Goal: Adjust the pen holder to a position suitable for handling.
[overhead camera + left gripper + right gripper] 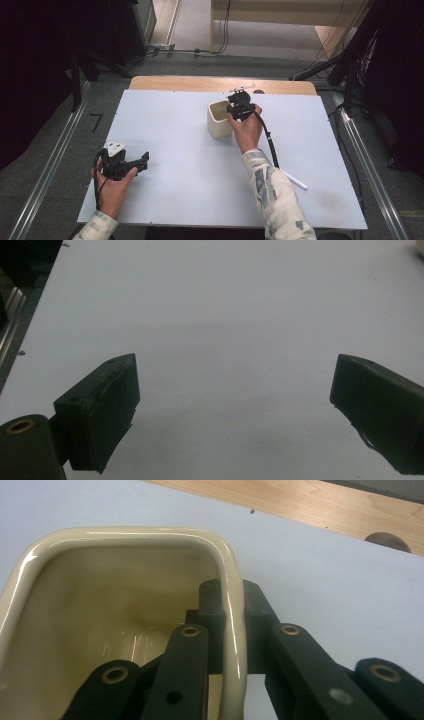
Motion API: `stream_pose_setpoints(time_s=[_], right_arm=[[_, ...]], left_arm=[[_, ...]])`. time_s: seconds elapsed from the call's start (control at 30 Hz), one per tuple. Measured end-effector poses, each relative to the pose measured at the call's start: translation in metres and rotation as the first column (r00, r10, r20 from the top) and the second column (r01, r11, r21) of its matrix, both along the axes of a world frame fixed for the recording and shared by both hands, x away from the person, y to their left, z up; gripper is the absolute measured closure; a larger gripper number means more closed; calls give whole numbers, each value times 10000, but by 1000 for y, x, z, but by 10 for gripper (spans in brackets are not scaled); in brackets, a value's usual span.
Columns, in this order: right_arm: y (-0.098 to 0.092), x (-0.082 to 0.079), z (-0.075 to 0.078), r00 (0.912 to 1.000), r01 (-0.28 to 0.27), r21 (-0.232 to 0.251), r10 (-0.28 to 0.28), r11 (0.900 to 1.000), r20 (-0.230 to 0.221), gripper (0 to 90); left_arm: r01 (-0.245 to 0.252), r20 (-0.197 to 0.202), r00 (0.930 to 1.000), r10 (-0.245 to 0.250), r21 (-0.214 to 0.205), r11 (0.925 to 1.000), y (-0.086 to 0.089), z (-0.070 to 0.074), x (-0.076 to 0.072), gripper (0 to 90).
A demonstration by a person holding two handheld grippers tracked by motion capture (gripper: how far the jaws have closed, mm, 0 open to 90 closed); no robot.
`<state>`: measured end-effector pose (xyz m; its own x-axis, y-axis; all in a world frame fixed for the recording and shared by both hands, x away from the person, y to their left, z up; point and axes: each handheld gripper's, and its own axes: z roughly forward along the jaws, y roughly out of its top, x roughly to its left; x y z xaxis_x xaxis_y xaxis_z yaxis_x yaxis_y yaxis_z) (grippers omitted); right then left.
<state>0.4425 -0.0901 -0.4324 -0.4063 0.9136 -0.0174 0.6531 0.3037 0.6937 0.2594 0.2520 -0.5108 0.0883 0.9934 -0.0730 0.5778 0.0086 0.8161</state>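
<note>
Nearest the person, at the left front of the white table top (175, 165), the left hand (111, 187) holds the left gripper (142, 161) low over the surface. In the left gripper view its two black jaws stand wide apart, with bare white surface between them and nothing gripped; the gripper is released. A grey three-cornered plate (114, 148) sits on top of it, and a cable loops down past the wrist.

On the right side, near the front edge, a thin white stick (295, 180) lies flat on the table top, just beside the patterned sleeve (272, 192) of the right forearm. Whether the two touch cannot be told.

Further in, past the table's middle, stands a cream cup (218, 120) with a squarish, rounded rim, upright and open at the top. The right hand (246, 131) holds the right gripper (233, 611) at the cup's right wall. In the right gripper view one jaw sits inside the cup and the other outside, both pressed on the wall: the gripper is clenched on the cup's rim. Its black cable (270, 142) trails back along the forearm.

Beyond the cup, a strip of bare wood (200, 84) runs along the far edge of the table.
</note>
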Motion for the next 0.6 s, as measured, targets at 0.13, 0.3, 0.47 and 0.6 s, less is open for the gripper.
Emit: stream_pose_setpoints(time_s=[0.13, 0.3, 0.47, 0.6], right_arm=[[-11, -4, 0, 9999, -22, 106, 23, 9999, -155, 806], [-33, -14, 1, 9997, 8, 4, -7, 10000, -235, 806], [-66, -28, 0, 9992, 94, 166, -87, 9998, -401, 805], [-98, -38, 1, 9980, 465, 140, -459, 9988, -439, 806]], left_arm=[[11, -37, 10000, -11, 25, 10000, 0, -1, 0, 65], [1, -35, 10000, -1, 37, 10000, 0, -1, 0, 65], [-29, -45, 10000, 30, 80, 10000, -1, -1, 0, 65], [-8, -79, 10000, 9, 103, 9999, -2, -1, 1, 65]])
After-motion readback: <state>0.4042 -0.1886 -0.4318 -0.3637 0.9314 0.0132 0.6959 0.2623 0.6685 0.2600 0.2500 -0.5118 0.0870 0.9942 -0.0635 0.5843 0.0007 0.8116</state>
